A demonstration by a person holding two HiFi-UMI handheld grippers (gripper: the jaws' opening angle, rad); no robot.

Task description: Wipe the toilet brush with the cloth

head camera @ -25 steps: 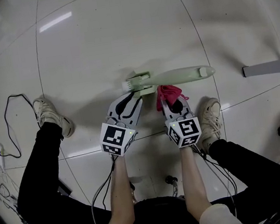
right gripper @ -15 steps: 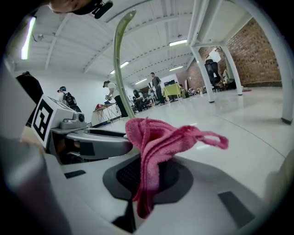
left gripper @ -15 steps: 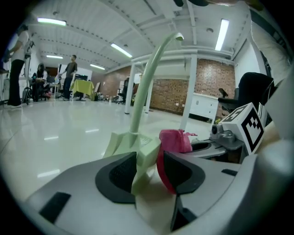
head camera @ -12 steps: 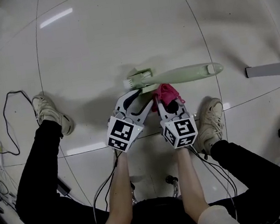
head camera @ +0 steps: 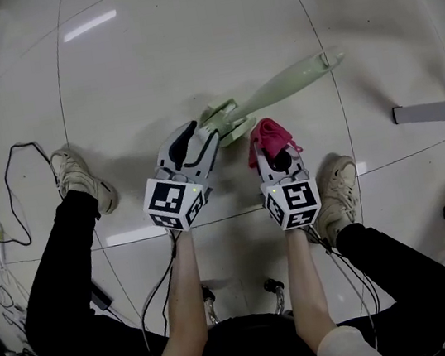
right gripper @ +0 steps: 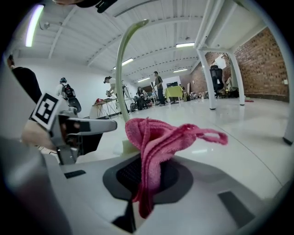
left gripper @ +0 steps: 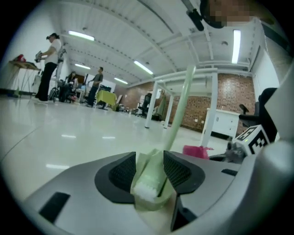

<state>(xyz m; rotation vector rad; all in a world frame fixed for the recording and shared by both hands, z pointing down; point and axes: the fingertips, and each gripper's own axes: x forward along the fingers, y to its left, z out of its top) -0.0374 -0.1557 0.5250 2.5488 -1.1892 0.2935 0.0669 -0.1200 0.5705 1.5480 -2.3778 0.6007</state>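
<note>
Left gripper (head camera: 204, 136) fingers, just widened, clamp toilet brush (head camera: 279, 87) head; handle angled up toward 2 o'clock. Right gripper (head camera: 275, 148) fingers pinch pink cloth (head camera: 266, 134) (near 4 o'clock of head). Hold brush steady; sweep cloth along handle, firm contact.

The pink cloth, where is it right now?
In the head view the pink cloth sits just right of centre, pinched in the right gripper, close beside the head end of the toilet brush.
</note>
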